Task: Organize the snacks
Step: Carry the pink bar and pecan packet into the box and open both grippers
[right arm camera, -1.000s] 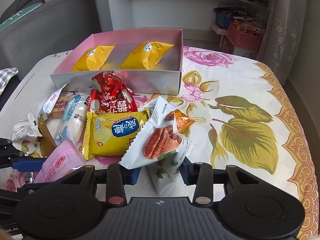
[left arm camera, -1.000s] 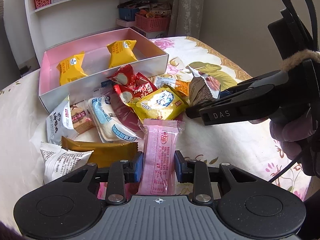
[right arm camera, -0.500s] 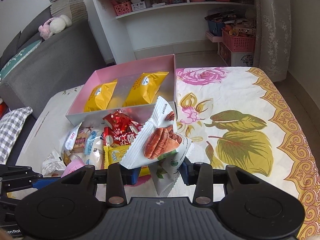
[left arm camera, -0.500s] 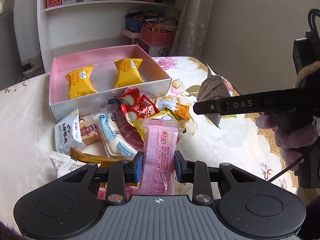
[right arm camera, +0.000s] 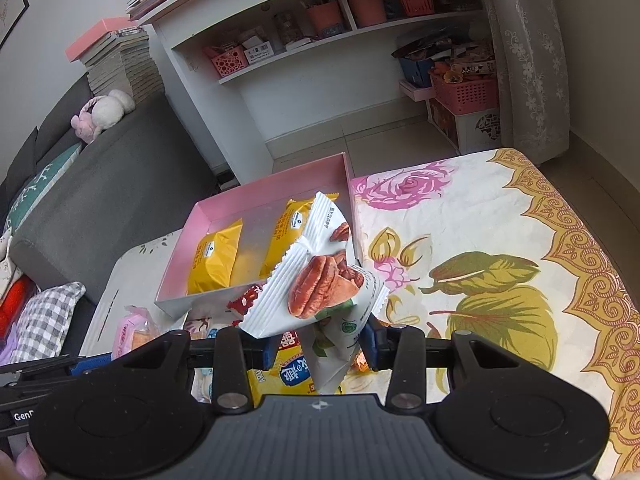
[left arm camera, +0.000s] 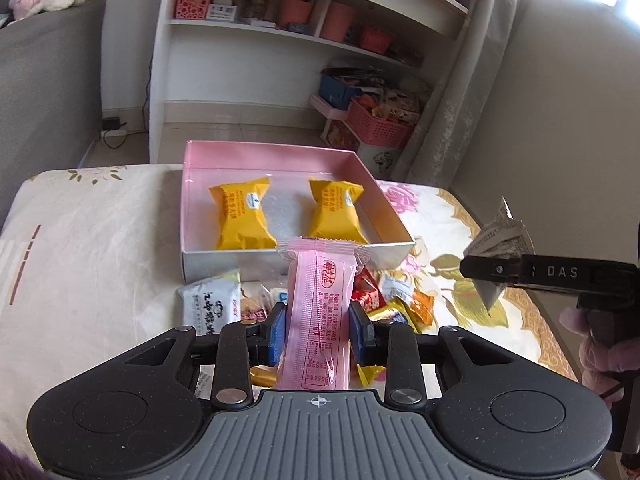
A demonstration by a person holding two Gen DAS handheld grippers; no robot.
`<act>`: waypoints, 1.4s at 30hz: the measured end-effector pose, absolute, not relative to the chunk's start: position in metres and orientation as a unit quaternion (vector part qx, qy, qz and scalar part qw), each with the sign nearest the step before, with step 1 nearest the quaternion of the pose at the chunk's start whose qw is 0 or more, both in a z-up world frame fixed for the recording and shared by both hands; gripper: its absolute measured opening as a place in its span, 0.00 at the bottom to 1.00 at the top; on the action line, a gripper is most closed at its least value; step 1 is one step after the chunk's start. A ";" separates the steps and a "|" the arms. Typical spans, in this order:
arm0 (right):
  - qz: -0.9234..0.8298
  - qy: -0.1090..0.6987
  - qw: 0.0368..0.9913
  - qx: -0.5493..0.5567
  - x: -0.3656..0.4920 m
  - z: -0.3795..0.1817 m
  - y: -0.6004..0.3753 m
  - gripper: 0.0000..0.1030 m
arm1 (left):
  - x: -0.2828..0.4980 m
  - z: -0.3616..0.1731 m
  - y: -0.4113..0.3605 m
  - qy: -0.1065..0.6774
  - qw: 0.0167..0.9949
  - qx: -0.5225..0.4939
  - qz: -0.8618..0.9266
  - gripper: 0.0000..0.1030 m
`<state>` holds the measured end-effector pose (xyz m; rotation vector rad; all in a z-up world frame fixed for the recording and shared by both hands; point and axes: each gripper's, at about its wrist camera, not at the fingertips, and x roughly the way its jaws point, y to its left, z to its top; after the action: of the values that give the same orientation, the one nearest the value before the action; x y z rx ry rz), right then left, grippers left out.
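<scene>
My left claw [left arm camera: 317,330] clamped on a pink bar [left arm camera: 318,316], my right claw [right arm camera: 320,346] clamped on a pecan packet [right arm camera: 316,280], both above the snack pile [left arm camera: 392,300] just before the pink box [left arm camera: 384,200]

A lived-in room of a home. A grey fabric sofa [right arm camera: 100,184] with a pink and white plush toy [right arm camera: 102,114] on its back stands beside white wall shelves [right arm camera: 320,40] holding pink plastic baskets [right arm camera: 228,60] and pots. A sheer patterned curtain [right arm camera: 528,60] hangs at right, and a floral cloth [right arm camera: 480,240] covers the table.
</scene>
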<state>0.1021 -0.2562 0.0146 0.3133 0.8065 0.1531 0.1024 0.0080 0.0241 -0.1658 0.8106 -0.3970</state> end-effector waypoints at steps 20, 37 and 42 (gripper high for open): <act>0.060 0.377 0.902 0.203 0.170 0.006 -0.225 0.31 | 0.188 0.012 -0.013 0.376 0.907 -0.125 -0.145 0.28; 0.050 0.386 0.906 0.168 0.216 -0.024 -0.230 0.32 | 0.248 -0.027 -0.049 0.377 0.908 -0.111 -0.148 0.28; 0.057 0.388 0.905 0.162 0.221 -0.026 -0.227 0.32 | 0.254 -0.029 -0.055 0.370 0.913 -0.098 -0.139 0.28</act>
<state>0.2212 -0.2272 -0.0262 0.3350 0.8021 0.1187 0.2535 -0.0546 -0.0295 -0.2019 0.7624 -0.2874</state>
